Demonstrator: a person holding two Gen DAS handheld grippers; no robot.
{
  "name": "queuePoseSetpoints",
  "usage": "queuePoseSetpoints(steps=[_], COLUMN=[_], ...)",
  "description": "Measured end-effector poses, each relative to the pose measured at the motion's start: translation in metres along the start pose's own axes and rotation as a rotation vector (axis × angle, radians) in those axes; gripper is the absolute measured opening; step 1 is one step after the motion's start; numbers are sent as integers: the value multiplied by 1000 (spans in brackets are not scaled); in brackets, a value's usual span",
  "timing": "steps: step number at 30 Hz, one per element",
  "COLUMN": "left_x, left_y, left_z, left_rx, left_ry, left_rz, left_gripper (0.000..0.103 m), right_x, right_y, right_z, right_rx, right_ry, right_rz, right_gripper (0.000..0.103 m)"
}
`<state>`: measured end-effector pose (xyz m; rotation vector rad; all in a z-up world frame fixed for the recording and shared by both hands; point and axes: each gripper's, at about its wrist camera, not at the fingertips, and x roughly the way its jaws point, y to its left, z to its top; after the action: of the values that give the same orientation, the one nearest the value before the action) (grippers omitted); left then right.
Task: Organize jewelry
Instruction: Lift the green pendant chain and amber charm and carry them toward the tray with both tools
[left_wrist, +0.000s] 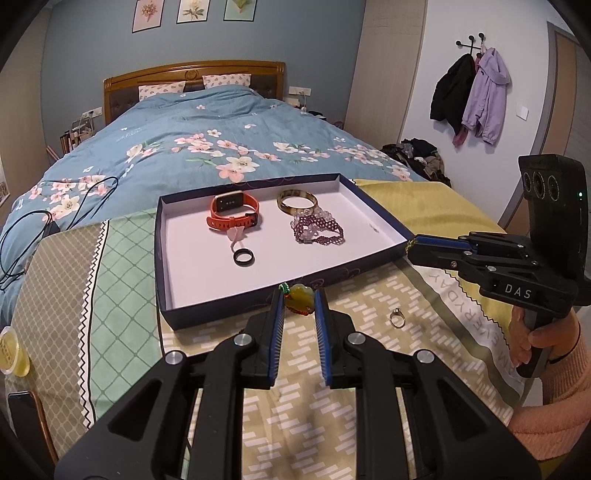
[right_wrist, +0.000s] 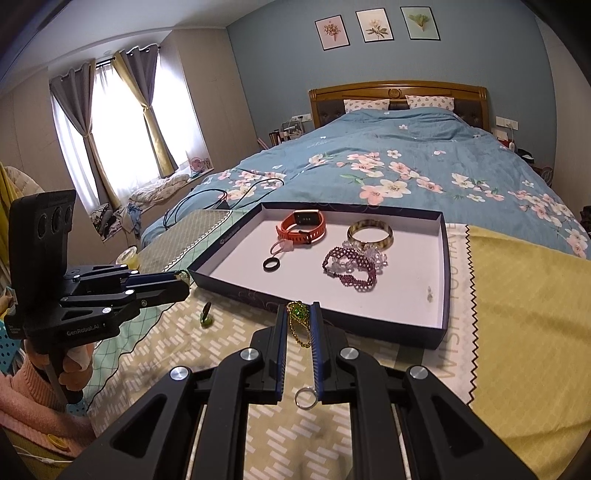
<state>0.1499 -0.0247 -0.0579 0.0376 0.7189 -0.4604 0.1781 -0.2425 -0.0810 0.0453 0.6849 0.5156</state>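
My left gripper (left_wrist: 299, 299) is shut on an amber-green pendant (left_wrist: 300, 303) topped with green beads, just in front of the near wall of the dark blue box (left_wrist: 221, 314). My right gripper (right_wrist: 298, 315) is shut on a gold chain (right_wrist: 300, 332) with a green bead, whose loop hangs down between the fingers at the box's (right_wrist: 236, 290) near wall. A silver ring (left_wrist: 398, 317) (right_wrist: 306, 397) lies on the patterned cloth. In the box are an orange watch (left_wrist: 232, 214), a tortoiseshell bangle (left_wrist: 297, 201), a purple bead bracelet (left_wrist: 317, 230) and a black ring (left_wrist: 243, 256).
A small earring (right_wrist: 429, 291) lies at the box's right side. Below the other gripper's tip a small green piece (right_wrist: 206, 317) shows over the cloth. Behind the box are the bed (left_wrist: 207, 122) and black cables (left_wrist: 74, 199). A yellow cup (left_wrist: 11, 350) stands at the cloth's left edge.
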Motion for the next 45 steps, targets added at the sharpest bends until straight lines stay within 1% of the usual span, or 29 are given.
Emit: queuePoseSetpoints(steps=[15, 30, 45], left_x=[5, 15, 24], left_y=[2, 8, 12], left_z=[13, 27, 34], left_rx=[1, -1, -10], left_ry=[-15, -24, -22], left_rz=[16, 29, 40], left_gripper=[17, 17, 17], right_x=[5, 14, 28], right_y=[-9, -15, -17], right_z=[14, 25, 34], right_rx=[5, 1, -2], right_ry=[-26, -26, -19], right_rz=[-6, -9, -7], right_gripper=[10, 10, 10])
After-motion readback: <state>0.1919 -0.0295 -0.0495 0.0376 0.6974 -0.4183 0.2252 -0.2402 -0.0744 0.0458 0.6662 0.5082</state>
